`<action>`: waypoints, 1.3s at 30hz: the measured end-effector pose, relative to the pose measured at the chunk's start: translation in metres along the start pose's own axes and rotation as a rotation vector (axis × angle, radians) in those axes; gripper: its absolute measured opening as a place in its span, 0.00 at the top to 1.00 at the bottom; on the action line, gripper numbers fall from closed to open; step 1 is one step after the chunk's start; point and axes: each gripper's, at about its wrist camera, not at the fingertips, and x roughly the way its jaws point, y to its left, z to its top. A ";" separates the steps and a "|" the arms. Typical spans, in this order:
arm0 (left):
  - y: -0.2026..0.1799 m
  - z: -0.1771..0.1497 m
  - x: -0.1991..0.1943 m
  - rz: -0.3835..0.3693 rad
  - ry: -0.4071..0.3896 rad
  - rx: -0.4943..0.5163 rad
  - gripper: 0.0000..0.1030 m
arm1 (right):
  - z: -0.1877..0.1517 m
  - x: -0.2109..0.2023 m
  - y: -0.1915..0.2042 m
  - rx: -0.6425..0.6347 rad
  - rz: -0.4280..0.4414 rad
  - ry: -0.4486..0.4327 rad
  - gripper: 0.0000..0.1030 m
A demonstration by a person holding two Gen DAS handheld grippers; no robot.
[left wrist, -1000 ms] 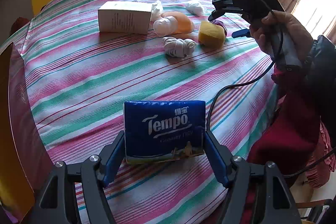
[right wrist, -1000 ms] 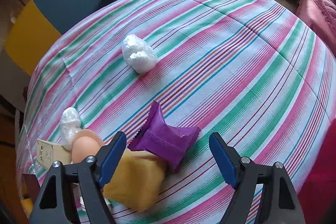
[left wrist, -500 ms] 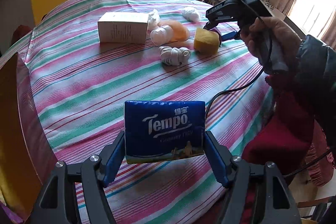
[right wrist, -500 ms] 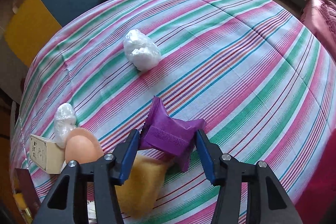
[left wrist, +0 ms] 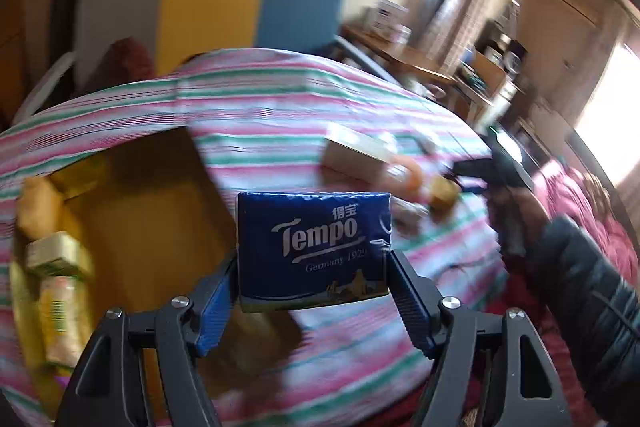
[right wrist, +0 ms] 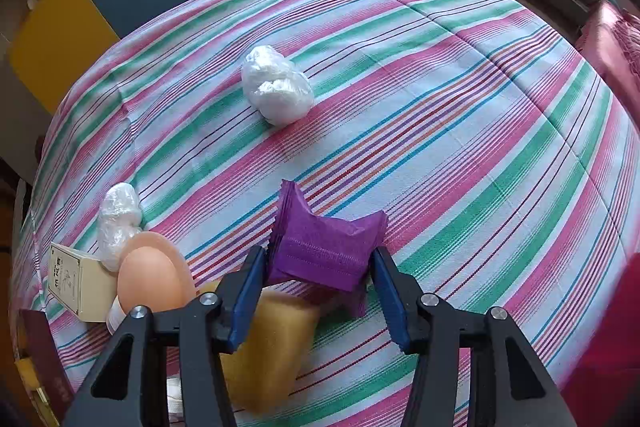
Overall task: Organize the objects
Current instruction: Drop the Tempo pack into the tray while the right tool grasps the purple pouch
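Left gripper (left wrist: 312,291): jaws clamped on the tissue pack (left wrist: 313,245) across its short ends, logo face to the camera, so the flat pack sits square and cannot twist.
Tissue pack: in the air, above the near edge of the counter (left wrist: 280,115), just right of the box (left wrist: 132,195).
Box: open cardboard, at the left of the left view; it already holds a few yellowish packets (left wrist: 60,287) along its left wall, which suggests it is the collecting place. The middle of its floor is bare, so the pack probably goes there.
Right gripper (right wrist: 318,291): jaws pressed on the purple packet (right wrist: 326,247) from both sides; the soft wrapper bulges upward between them, a sign of a firm squeeze.
Purple packet: at the near side of the counter in the right view, over the sponge (right wrist: 268,343); whether it is clear of the cloth I cannot tell.
Leftovers: a white bundle (right wrist: 278,91) far, a smaller bundle (right wrist: 118,217), an egg-shaped thing (right wrist: 150,281) and a carton (right wrist: 78,283) at the left, clustered and not yet sorted.
Risk: the left view is blurred, so the box edge is hard to judge.
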 end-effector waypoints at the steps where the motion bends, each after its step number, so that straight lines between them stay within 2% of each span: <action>1: 0.018 0.006 -0.001 0.041 -0.004 -0.025 0.29 | 0.000 0.000 -0.001 0.000 0.001 0.000 0.48; 5: 0.090 0.027 0.006 0.172 0.002 -0.121 0.29 | 0.003 -0.001 -0.002 0.003 -0.001 -0.005 0.48; 8: 0.138 0.040 0.021 0.228 0.016 -0.192 0.29 | 0.003 -0.002 -0.001 -0.002 -0.013 -0.013 0.48; 12: 0.176 0.050 0.047 0.291 0.051 -0.236 0.29 | 0.003 -0.004 -0.005 0.001 -0.019 -0.021 0.48; 16: 0.205 0.052 0.068 0.317 0.097 -0.275 0.29 | 0.001 -0.007 -0.009 -0.008 -0.023 -0.027 0.48; 23: 0.224 0.047 0.100 0.364 0.173 -0.283 0.29 | -0.005 -0.010 -0.004 -0.015 -0.028 -0.029 0.48; 26: 0.228 0.047 0.099 0.353 0.174 -0.299 0.29 | -0.010 -0.012 -0.001 -0.018 -0.033 -0.028 0.49; 29: 0.229 0.048 0.097 0.378 0.183 -0.297 0.27 | -0.002 -0.005 0.003 -0.013 -0.036 -0.027 0.49; 35: 0.226 0.053 0.076 0.402 0.148 -0.303 0.21 | -0.004 -0.006 0.001 -0.010 -0.039 -0.027 0.49; 39: 0.208 0.053 0.038 0.429 0.059 -0.266 0.21 | -0.005 -0.006 0.002 -0.014 -0.047 -0.031 0.50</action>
